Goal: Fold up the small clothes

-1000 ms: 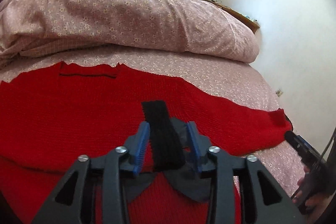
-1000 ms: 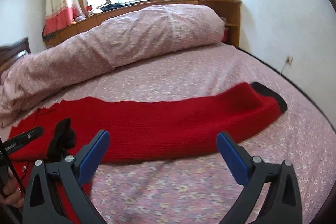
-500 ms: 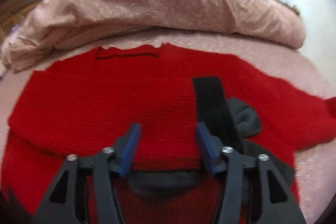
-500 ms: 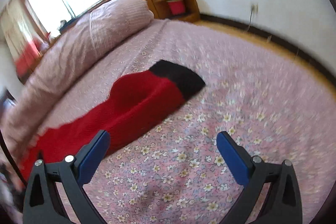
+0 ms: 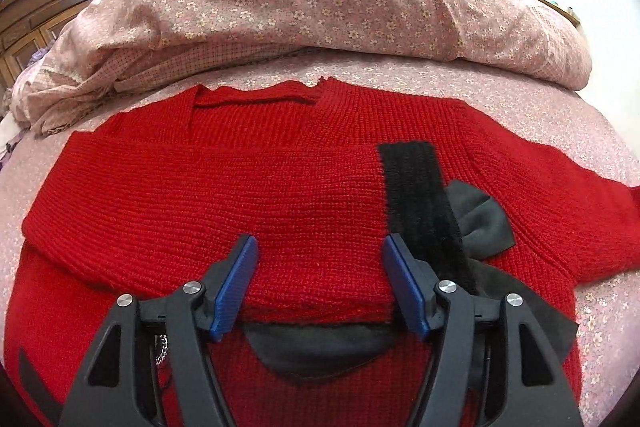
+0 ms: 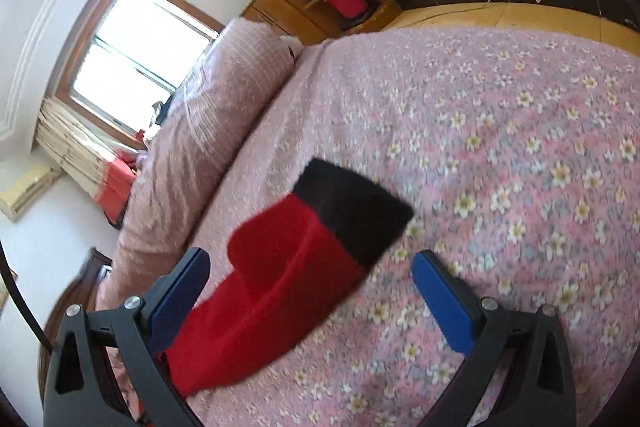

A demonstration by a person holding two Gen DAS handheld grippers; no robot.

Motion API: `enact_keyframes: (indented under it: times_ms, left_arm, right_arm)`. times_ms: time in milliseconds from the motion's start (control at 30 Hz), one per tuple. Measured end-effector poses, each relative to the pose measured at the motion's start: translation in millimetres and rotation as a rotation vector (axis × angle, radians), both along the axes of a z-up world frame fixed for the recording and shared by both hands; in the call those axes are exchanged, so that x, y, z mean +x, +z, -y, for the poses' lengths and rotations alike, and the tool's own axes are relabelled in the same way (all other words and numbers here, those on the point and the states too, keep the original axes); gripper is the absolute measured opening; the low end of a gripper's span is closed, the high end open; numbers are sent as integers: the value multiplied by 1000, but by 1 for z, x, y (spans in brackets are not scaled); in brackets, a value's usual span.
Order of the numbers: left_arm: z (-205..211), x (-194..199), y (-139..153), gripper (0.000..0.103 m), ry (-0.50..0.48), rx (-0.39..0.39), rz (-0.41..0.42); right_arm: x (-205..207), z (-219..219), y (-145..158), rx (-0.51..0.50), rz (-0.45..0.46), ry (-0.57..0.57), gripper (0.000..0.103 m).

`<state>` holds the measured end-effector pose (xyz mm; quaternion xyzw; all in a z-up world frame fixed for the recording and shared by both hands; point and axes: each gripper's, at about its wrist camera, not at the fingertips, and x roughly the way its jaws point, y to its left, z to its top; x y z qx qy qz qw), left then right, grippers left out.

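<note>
Sweater (image 5: 248,195) lay flat on the bed (image 5: 500,87), neck away from the left gripper (image 5: 316,283), one sleeve already folded across the chest so its black cuff (image 5: 416,195) sat just right of the right-hand pad. Left jaws had just been opening and stood moderately wide, nothing pinched between them (only knit beneath).

Over to the right wrist view: the other sleeve (image 6: 276,287) ran out from lower left to its black cuff (image 6: 352,211), long axis pointing up and right between the jaws. Right gripper (image 6: 312,291) gaped wide above it, straddling the red part, not pinching. Right hand looked far nearer this sleeve. Bare bedspread (image 6: 500,147) beyond the cuff gave plenty of room; the bed's edge lay well off.
</note>
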<state>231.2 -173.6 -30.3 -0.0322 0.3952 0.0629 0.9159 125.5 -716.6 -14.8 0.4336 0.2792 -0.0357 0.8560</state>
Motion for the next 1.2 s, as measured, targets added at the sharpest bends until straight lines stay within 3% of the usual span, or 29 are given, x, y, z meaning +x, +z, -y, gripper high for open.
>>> enact_keyframes:
  times_ms: [100,433,667,833,933,1033,1133,1200]
  left_arm:
    - [0,0,0,60,0,1,1]
    - [-1,0,-2,60,-1,-20,2]
    - [-1,-1,-2,60,-1,-18,2]
    - [0,-1,-2,60,-1,-8,0]
    - [0,-1,-2,60,-1,-4,0]
    - [0,-1,-2,60,-2,-7,0]
    - [0,-1,-2,60,-2,-11,0]
    - [0,-1,-2,60,-2,-12,0]
  right_arm:
    - [2,4,-2,6,9,-7,103]
    - [22,27,4,-111,7,-3,99]
    - [36,18,3,-7,48,78,99]
    - [27,9,-2,134,79,123,98]
    - [25,2,-4,177,-13,147,93]
    - [29,-12,-2,124,-119,157,93]
    - [35,-18,-3,94,-138,155,95]
    - [38,-18,-4,97,-104,139,94]
